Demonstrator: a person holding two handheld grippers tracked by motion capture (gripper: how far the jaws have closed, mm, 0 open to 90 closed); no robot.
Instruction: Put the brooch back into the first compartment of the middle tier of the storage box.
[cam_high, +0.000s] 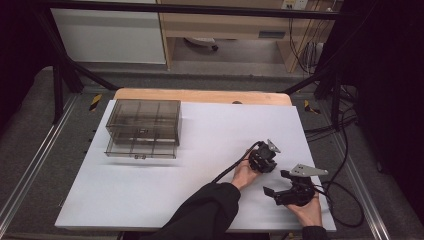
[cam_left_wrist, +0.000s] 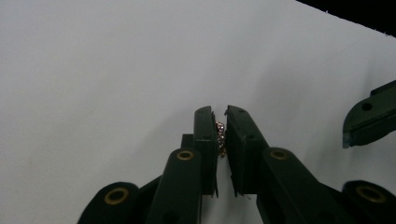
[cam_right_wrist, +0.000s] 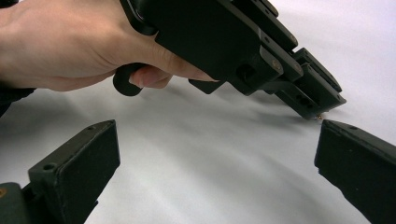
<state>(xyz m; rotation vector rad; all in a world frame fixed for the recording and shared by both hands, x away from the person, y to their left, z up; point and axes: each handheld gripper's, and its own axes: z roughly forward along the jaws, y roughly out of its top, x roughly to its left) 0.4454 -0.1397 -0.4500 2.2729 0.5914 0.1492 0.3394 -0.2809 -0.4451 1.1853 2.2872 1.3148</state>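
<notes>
My left gripper (cam_left_wrist: 220, 135) pinches a tiny sparkly earring (cam_left_wrist: 220, 138); right gripper (cam_right_wrist: 215, 172) gapes wide. Shallow grip, it might slip out.

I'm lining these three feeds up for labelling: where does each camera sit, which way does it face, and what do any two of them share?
High view: above the person's side, looking forward and down on the white table; forearms, left gripper, right gripper, smoky drawer box.
Left gripper view: along its own jaws, nearly shut on a small sparkly piece.
Right gripper view: along its open jaws at the left hand.
Shared: both gripper views show the other gripper.
</notes>
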